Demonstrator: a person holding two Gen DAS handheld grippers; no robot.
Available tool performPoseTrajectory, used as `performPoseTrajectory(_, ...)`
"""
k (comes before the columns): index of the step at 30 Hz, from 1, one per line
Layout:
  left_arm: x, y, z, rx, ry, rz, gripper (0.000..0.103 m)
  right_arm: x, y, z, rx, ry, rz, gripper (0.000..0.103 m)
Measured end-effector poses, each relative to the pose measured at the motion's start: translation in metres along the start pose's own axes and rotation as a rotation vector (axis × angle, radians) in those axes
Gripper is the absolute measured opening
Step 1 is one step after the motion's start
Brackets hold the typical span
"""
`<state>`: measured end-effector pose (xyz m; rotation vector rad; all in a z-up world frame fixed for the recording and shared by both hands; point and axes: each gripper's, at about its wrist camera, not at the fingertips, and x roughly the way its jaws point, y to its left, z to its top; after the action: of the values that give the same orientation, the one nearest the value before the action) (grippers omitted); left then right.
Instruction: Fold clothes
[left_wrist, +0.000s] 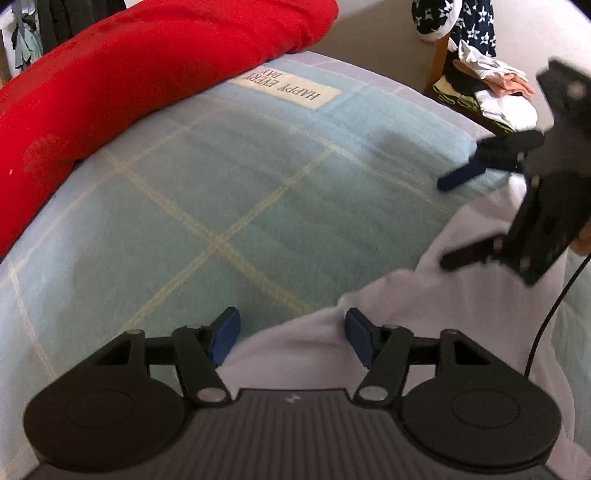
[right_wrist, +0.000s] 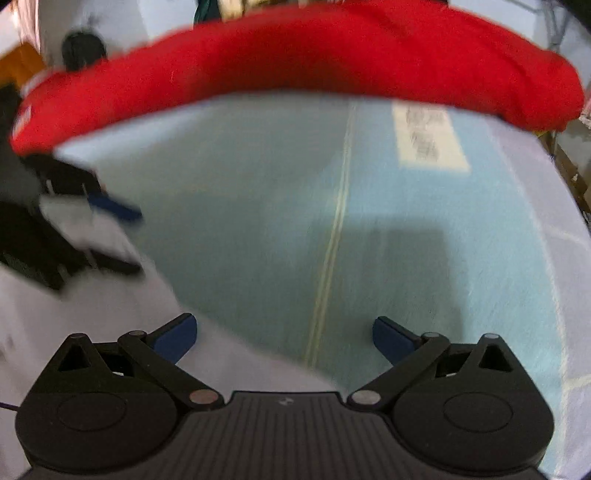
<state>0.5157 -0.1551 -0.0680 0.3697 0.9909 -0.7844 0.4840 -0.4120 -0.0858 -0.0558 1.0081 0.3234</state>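
Both grippers hang empty over the bed: left gripper (left_wrist: 291, 338) has jaws apart above the edge of the white garment (left_wrist: 461, 295), right gripper (right_wrist: 284, 339) jaws wide apart over the blanket (left_wrist: 221, 177). Garment lies flat at the near edge, looks like between folds. Next move likely needs each gripper on an edge to pinch and fold.
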Motion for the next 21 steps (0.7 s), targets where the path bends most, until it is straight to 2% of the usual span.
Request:
performPoseTrajectory(2,-0.004,0.002,0.002,-0.013,-0.010,-0.002,0.065,-0.003,0.007,-0.008,-0.039,0.007,-0.024,0.103)
performPoseTrajectory(3,-0.006,0.002,0.004,-0.022,-0.020,-0.003,0.062,-0.006,0.007,-0.008,-0.036,-0.003,-0.019,0.103)
performPoseTrajectory(8,-0.013,-0.002,0.019,-0.049,-0.107,-0.035,0.060,-0.021,0.001,0.013,0.028,-0.089,0.025,0.103)
performPoseTrajectory(9,-0.012,-0.005,0.022,-0.030,-0.104,-0.045,0.059,-0.022,0.002,0.016,0.022,-0.091,0.012,0.103)
performPoseTrajectory(13,-0.008,-0.020,0.026,0.109,-0.083,-0.117,0.027,-0.032,0.006,0.012,0.034,-0.093,0.016,0.102)
performPoseTrajectory(14,-0.006,-0.022,0.028,0.129,-0.074,-0.128,0.024,-0.036,0.007,0.006,0.047,-0.091,0.021,0.102)
performPoseTrajectory(19,0.006,-0.022,0.039,0.201,0.005,-0.217,0.023,-0.049,0.012,-0.030,0.108,-0.072,0.032,0.102)
performPoseTrajectory(21,0.013,-0.026,0.042,0.264,0.039,-0.224,0.023,-0.053,0.013,-0.038,0.135,-0.072,0.038,0.102)
